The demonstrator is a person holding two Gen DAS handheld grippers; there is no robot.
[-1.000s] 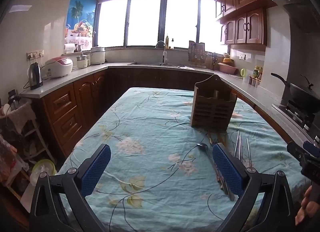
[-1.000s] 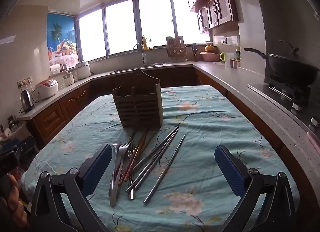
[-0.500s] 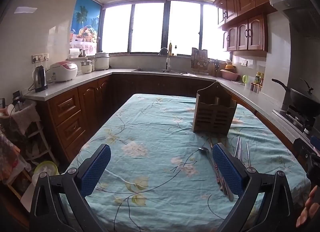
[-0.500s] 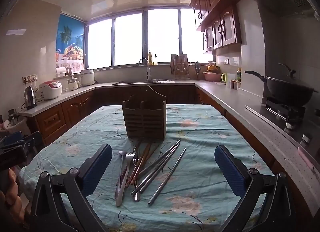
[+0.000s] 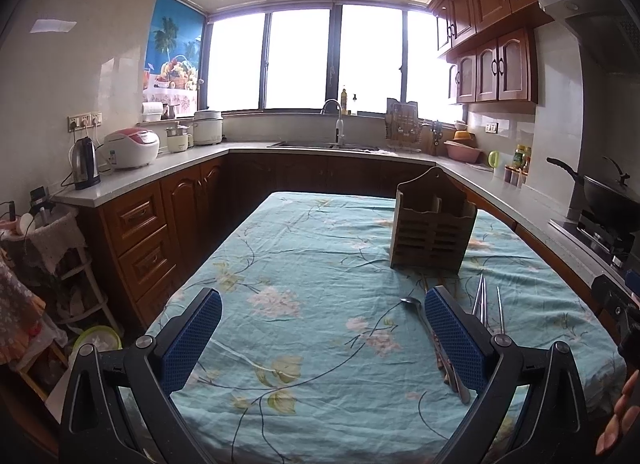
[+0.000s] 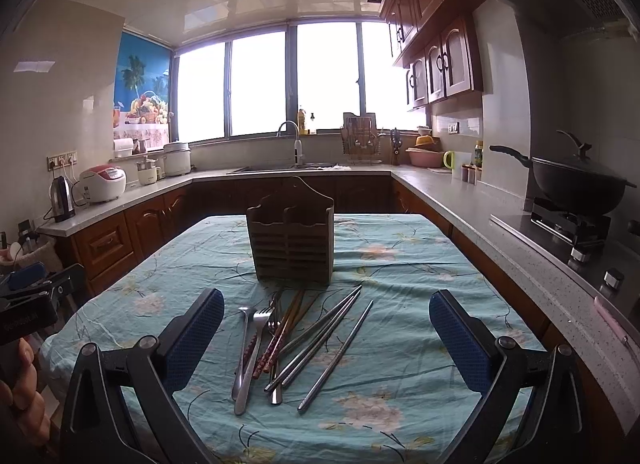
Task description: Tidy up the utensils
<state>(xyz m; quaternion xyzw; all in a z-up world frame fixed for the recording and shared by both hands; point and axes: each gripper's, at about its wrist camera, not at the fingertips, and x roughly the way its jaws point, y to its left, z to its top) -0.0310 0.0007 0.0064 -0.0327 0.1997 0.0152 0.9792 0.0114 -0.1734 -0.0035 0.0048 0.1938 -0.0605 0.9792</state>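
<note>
Both views have tilted up over the last second, left tongs (image 5: 322, 334) and right tongs (image 6: 326, 334) wide and empty, utensils (image 6: 288, 340) untouched at lower centre before the holder (image 6: 291, 242): nothing started.

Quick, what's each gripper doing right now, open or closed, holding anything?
Left gripper: open, holding nothing, above the tablecloth.
Right gripper: open, holding nothing, facing the utensil pile.

The right gripper (image 6: 326, 338) hangs wide apart and empty above a heap of cutlery and chopsticks (image 6: 296, 340) on the tabletop (image 6: 404, 264), just before the upright wooden holder (image 6: 290, 242)
</note>
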